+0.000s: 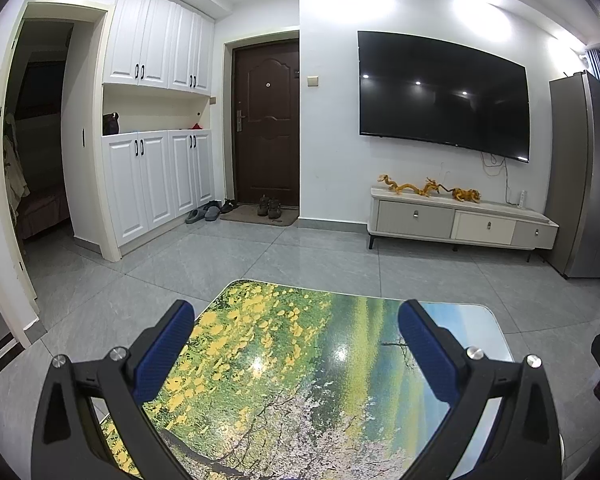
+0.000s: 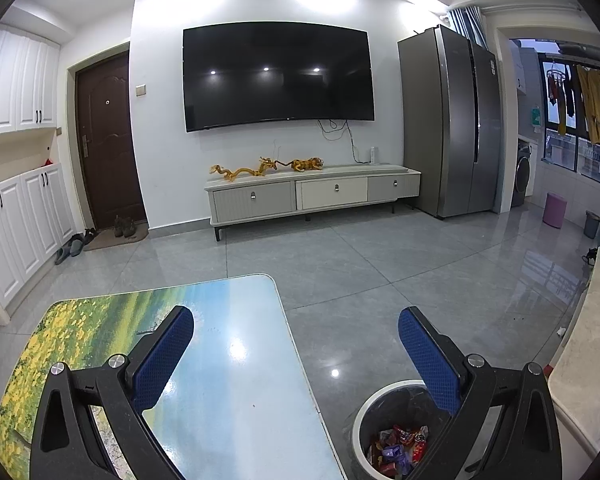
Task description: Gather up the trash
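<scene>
A round white-rimmed trash bin [image 2: 362, 416] stands on the floor by the right edge of the low table [image 2: 236, 360]. It holds several coloured wrappers [image 2: 400, 446]. My right gripper [image 2: 296, 328] is open and empty, held above the table's right edge and the bin. My left gripper [image 1: 296, 324] is open and empty above the same table [image 1: 300, 360], whose top is printed with a flower landscape. No loose trash shows on the tabletop.
Grey tile floor [image 2: 380, 260] stretches ahead to a TV cabinet [image 2: 312, 194], a wall TV [image 2: 278, 74] and a fridge [image 2: 452, 120]. White cupboards [image 1: 156, 128] and a brown door [image 1: 266, 124] stand at the left. A pale counter [image 2: 588, 344] lies close on the right.
</scene>
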The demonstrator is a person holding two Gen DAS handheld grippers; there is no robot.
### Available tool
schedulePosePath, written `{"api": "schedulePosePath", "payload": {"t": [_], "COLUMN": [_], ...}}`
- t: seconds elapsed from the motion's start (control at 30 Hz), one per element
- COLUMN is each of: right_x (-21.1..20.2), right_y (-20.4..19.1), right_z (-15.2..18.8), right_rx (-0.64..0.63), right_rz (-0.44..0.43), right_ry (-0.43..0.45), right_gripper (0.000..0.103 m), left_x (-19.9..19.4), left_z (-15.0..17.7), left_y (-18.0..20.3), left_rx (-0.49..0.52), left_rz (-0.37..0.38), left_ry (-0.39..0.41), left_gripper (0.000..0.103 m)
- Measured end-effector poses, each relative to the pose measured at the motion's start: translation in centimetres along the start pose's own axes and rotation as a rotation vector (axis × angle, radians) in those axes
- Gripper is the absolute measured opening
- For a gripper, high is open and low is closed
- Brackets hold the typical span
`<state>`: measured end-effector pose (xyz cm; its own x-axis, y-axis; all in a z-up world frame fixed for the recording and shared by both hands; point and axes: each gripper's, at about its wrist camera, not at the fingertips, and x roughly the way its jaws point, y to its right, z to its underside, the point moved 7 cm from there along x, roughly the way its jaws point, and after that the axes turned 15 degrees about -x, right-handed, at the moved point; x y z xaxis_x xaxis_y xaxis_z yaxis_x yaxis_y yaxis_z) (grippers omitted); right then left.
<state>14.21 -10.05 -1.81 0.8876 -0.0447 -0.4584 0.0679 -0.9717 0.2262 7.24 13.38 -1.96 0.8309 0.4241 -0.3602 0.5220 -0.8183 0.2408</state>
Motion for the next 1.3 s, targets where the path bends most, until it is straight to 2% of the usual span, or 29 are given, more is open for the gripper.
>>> {"api": "schedulePosePath", "payload": {"t": [1.3], "right_x": [0.25], "right_y": [-0.16], "right_z": [0.42], "right_rx": [-0.002], "right_rz": [-0.007], "right_ry": [-0.005], "right_gripper": [0.103], "left_x": [0.41], "left_z": [0.06], "left_y": [0.2], "left_rx": [0.039], "left_rz": [0.041], "left_ry": [-0.023], "left_gripper": [0.102]}}
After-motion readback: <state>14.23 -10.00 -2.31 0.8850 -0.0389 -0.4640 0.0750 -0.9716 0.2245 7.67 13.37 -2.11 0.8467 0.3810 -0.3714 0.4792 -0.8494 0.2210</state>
